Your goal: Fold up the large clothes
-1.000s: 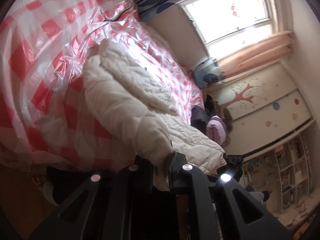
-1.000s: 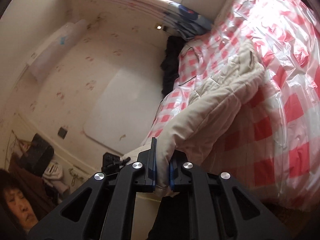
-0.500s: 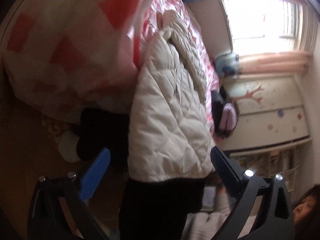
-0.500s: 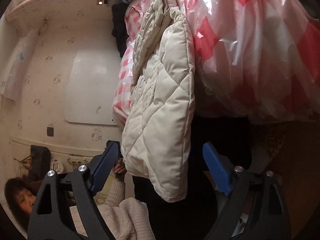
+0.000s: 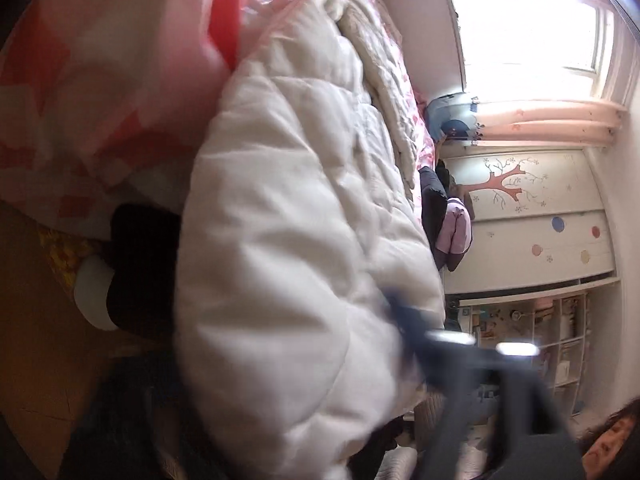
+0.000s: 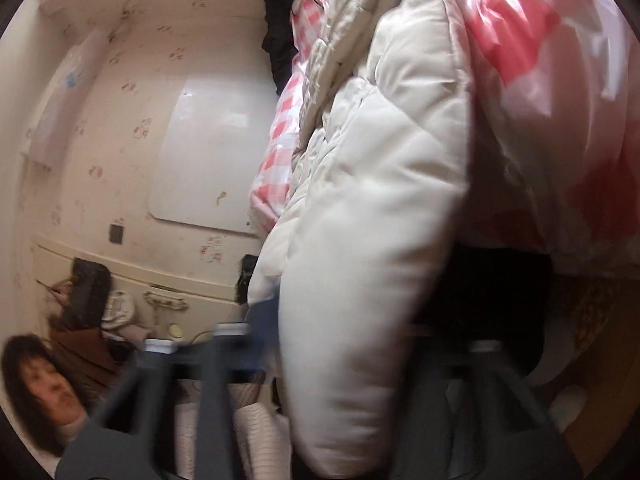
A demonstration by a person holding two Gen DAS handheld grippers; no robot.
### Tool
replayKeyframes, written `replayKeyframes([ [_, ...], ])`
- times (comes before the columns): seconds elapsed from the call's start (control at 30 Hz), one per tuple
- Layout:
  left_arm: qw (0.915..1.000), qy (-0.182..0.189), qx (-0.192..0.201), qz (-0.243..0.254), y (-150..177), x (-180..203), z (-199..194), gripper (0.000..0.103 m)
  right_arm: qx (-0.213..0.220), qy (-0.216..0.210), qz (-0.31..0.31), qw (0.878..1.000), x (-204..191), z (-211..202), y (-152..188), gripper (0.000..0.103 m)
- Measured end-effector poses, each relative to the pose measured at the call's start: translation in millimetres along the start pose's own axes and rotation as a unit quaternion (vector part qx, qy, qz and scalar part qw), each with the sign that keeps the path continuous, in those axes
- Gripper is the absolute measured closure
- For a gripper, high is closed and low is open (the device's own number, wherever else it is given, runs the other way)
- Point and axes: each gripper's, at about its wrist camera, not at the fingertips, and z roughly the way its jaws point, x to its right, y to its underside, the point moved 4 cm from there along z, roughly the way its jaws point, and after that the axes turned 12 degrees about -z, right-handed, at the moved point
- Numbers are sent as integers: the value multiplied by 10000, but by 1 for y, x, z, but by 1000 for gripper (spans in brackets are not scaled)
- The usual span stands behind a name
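A cream quilted puffer jacket hangs over the edge of the bed, close in front of both cameras; it also fills the middle of the right wrist view. My left gripper is blurred; only its right finger shows, against the jacket's hem, and the left one is hidden. My right gripper is blurred too, its fingers wide apart on either side of the hanging jacket. Whether either touches the fabric cannot be told.
The bed has a pink and white checked plastic cover, also in the right wrist view. A person is close by. A window and shelves stand beyond. Dark clothes lie at the bed's far end.
Both grippers let go of the jacket's hem and opened wide a second to half a second ago. Since then both have moved closer to the hanging jacket, with motion blur.
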Motion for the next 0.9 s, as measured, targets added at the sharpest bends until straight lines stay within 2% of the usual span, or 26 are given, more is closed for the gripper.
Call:
replayKeyframes([
  [0.03, 9999, -33, 152, 60, 3, 6, -5, 81, 100, 58, -113, 9999, -5, -3, -1, 84],
  [0.07, 9994, -55, 293, 167, 7, 14, -12, 88, 201, 48, -183, 9996, -12, -7, -2, 86],
  [0.13, 9979, 23, 558, 330, 14, 31, -29, 91, 441, -58, -366, 9983, -30, -17, -6, 87],
  [0.23, 9947, 310, 733, 657, 31, 59, -53, 91, 640, -241, -721, 9951, -61, -30, -9, 88],
  [0.37, 9917, 590, 568, 991, 54, 77, -71, 91, 683, -521, -843, 9927, -79, -46, -2, 88],
  [0.47, 9952, 536, 457, 681, 47, 63, -66, 91, 640, -663, -598, 9939, -65, -49, 9, 88],
  [0.57, 9945, 749, 602, 424, 36, 61, -75, 91, 917, -1013, -534, 9892, -60, -51, 0, 88],
  [0.7, 9874, 1132, 874, 670, 8, 103, -79, 91, 1279, -1360, -837, 9788, -81, -42, -49, 88],
  [0.9, 9720, 1702, 1440, 747, -86, 189, -65, 91, 1949, -1418, -1101, 9643, -95, -37, -164, 88],
])
